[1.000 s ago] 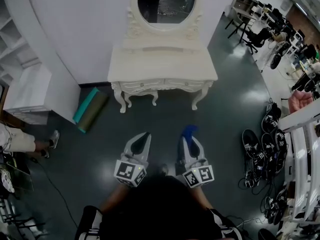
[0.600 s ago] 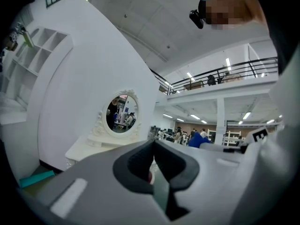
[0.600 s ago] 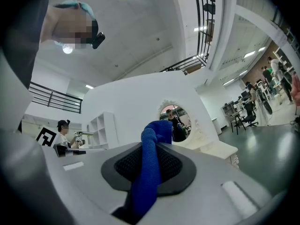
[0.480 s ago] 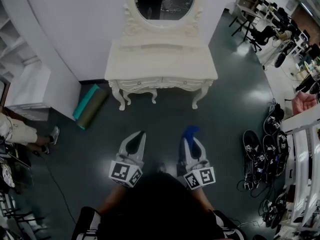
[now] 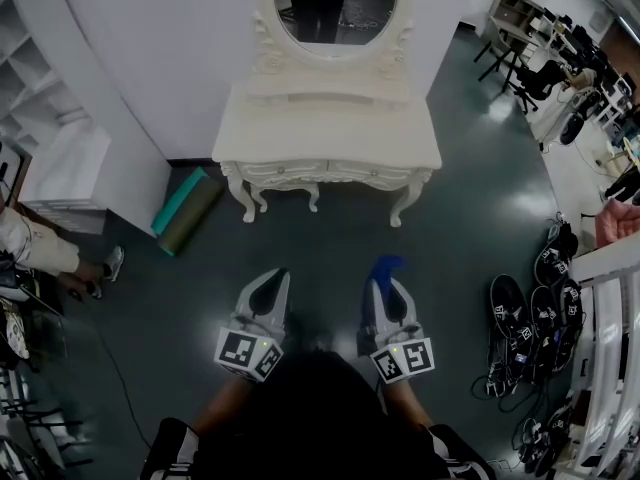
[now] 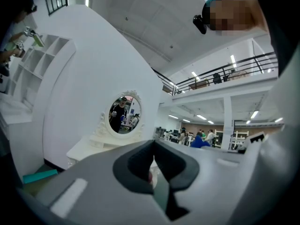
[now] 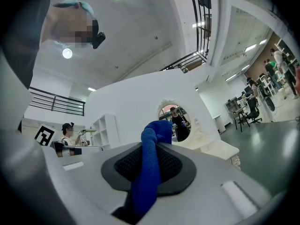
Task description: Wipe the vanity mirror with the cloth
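A white vanity table point(image 5: 327, 133) with an oval mirror point(image 5: 334, 6) stands against the white wall ahead. The mirror also shows small in the left gripper view point(image 6: 124, 113) and the right gripper view point(image 7: 177, 120), reflecting a person in black. My right gripper point(image 5: 385, 286) is shut on a blue cloth point(image 5: 386, 265), whose bunched end sticks out past the jaws point(image 7: 154, 144). My left gripper point(image 5: 268, 290) is shut, with nothing between its dark pads point(image 6: 133, 165). Both grippers hover over the dark floor, well short of the vanity.
A rolled teal and olive mat point(image 5: 184, 211) lies on the floor left of the vanity. Several black shoes and cables point(image 5: 535, 313) lie at the right beside a white counter point(image 5: 600, 308). A person's leg and shoe point(image 5: 70, 260) are at the left. White shelving point(image 5: 45, 118) stands far left.
The view has shifted slightly, so the vanity sits a little lower and nearer. Both grippers keep the same pose, the right one still holding the cloth.
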